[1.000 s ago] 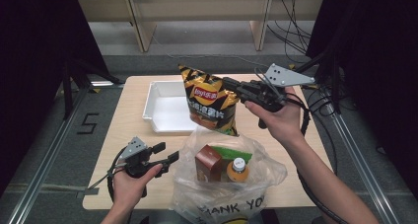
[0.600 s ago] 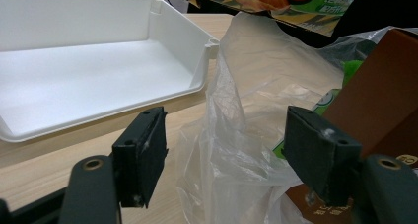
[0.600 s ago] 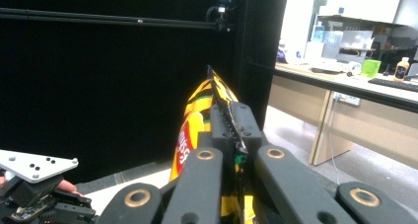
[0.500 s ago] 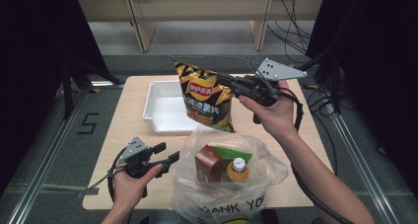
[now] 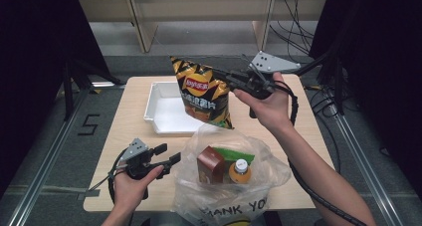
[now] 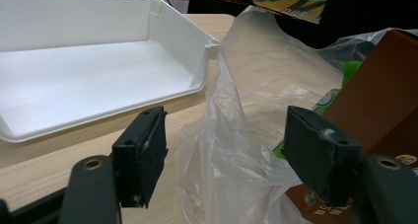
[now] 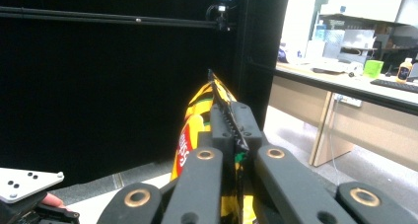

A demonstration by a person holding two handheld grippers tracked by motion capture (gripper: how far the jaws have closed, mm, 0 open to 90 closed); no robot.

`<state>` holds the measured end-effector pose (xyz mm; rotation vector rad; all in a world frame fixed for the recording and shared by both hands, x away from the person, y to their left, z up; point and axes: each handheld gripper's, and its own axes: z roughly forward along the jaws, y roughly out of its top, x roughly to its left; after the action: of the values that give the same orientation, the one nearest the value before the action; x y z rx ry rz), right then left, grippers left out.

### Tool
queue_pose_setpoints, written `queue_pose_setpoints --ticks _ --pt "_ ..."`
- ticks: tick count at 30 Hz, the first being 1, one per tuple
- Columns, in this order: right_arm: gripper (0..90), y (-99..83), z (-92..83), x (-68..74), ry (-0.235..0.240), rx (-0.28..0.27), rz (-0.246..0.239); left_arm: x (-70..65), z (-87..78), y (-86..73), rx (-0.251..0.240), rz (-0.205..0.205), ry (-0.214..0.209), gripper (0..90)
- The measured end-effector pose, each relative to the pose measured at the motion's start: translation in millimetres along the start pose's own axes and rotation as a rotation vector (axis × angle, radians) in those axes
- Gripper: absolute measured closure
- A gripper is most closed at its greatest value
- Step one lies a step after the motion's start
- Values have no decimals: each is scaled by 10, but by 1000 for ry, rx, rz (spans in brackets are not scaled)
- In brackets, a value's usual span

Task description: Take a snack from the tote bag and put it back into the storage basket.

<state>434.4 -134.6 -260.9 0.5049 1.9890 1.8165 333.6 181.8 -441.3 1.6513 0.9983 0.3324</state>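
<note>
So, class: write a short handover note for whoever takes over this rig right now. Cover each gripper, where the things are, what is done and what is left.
Right gripper: jaws shut on the top edge of the chip bag, held in the air above the white tray and the plastic bag.
Left gripper: jaws open, holding nothing, beside the plastic bag's near-left side.
Inside the plastic bag: a brown carton and a bottle.
Done: chip bag lifted clear.
Left, probably: set the chip bag in the tray, then take out the carton and bottle.
</note>
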Motion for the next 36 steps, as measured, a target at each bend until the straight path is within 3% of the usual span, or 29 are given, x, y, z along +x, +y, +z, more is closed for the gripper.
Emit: queue_pose_setpoints --ticks 8,11,18,20,21,23,36 --pt "900 84 124 -43 -2 -11 -26 3 -2 -4 -1 -3 -1 324" --pt "900 108 163 -50 -2 -5 -2 6 -4 -3 -3 -4 -2 324" --pt "900 126 255 -99 -11 -5 -13 6 -6 -5 -4 -19 3 324" --pt "900 134 275 -97 -7 1 8 12 -8 -2 -4 -8 0 324" --pt "900 139 290 -117 -9 -7 -17 11 -9 -3 -5 -11 2 324" --pt "900 142 309 -112 -7 0 2 17 -16 -2 -5 -9 4 324" --pt "900 145 442 -181 -16 6 7 29 -27 3 -7 -8 5 324"
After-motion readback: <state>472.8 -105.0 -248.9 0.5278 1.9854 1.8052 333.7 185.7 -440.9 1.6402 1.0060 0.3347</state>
